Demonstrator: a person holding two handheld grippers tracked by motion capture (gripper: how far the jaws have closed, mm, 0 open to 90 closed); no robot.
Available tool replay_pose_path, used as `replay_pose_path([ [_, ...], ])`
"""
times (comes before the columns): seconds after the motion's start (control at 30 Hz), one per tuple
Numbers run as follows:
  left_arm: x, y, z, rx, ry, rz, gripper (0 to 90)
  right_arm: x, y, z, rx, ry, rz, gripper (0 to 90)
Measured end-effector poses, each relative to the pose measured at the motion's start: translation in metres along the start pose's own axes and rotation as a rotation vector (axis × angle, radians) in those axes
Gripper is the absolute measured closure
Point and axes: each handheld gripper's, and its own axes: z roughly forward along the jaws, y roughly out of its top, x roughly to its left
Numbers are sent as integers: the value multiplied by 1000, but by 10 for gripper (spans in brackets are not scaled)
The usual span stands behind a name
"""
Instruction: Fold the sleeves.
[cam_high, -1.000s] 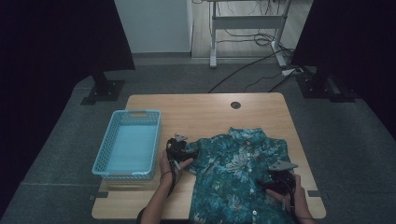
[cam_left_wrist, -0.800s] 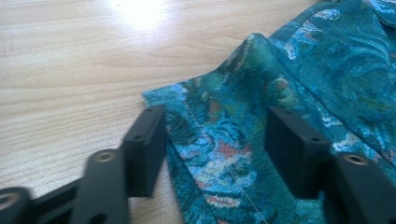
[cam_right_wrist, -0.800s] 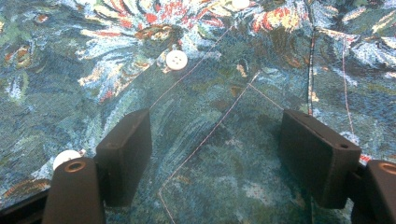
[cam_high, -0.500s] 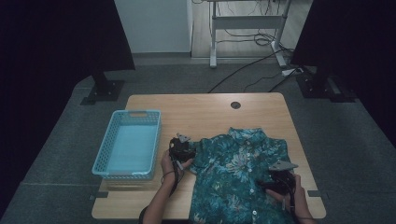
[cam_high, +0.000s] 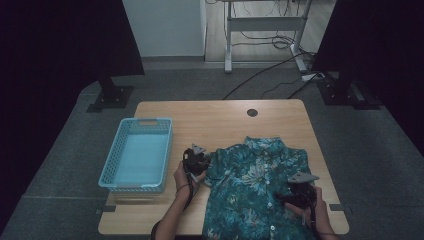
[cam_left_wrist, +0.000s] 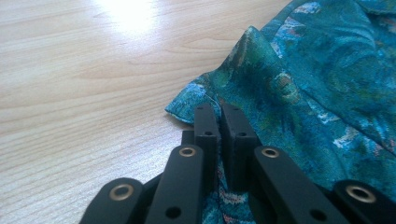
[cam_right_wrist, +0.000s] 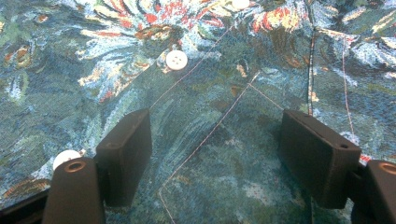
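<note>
Both tongs sat on the floral shirt, spread on the table: left gripper had just closed, pinching a sleeve edge; right gripper gaped wide over the front. Folding barely begun; blue basket stood beside.

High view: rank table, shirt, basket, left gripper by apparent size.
1. Table, by far the largest.
2. Shirt.
3. Basket, somewhat smaller than the shirt, though the shirt runs off the picture's bottom edge.
4. Left gripper, smallest, shut on the shirt's sleeve edge.
</note>
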Motion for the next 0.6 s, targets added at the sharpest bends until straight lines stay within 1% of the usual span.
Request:
replay_pose_path([
  [0.17, 1, 1, -1, 8, -16, -1, 873, 0, 0, 0, -1, 1, -2, 255],
  [0.3, 3, 4, -7, -8, -35, -16, 875, 0, 0, 0, -2, 2, -2, 255],
  [0.43, 3, 8, -17, -28, -41, -21, 876, 0, 0, 0, -2, 2, -2, 255],
  [0.6, 3, 20, -34, -53, -45, -4, 873, 0, -1, 0, -8, 1, -5, 251],
])
